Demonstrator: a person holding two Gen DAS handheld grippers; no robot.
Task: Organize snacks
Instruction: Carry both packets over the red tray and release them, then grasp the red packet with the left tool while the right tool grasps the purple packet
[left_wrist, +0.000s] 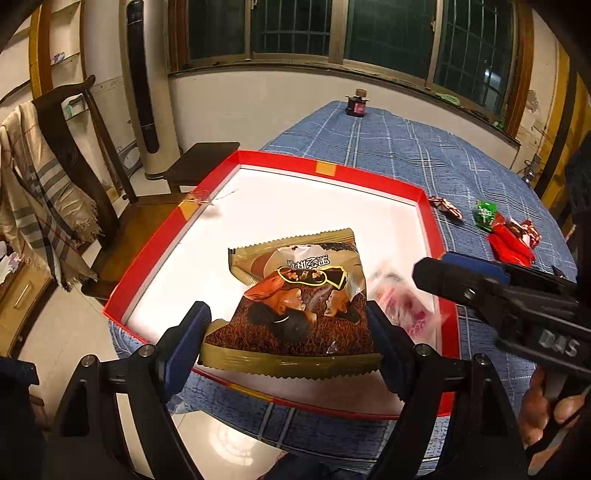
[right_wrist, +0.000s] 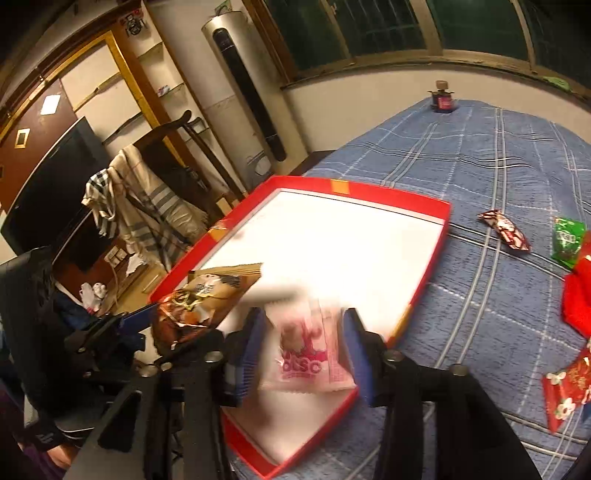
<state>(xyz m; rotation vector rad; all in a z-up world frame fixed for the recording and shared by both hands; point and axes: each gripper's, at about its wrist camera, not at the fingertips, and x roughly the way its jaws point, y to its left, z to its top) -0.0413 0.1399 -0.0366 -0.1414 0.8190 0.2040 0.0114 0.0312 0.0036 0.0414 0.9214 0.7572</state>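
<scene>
Snacks being boxed: left gripper clamps brown bag over red box, lower centre. Right gripper stands half open around pink packet, grip unclear. Next: release both inside.

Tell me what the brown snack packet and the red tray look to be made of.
Brown snack packet: probably glossy plastic or foil film, given its crinkles, glare and serrated sealed edges. Red tray: likely coated cardboard, like a box lid, with thin straight walls, a flat white inside and orange tape patches; rigid plastic cannot be ruled out.
</scene>
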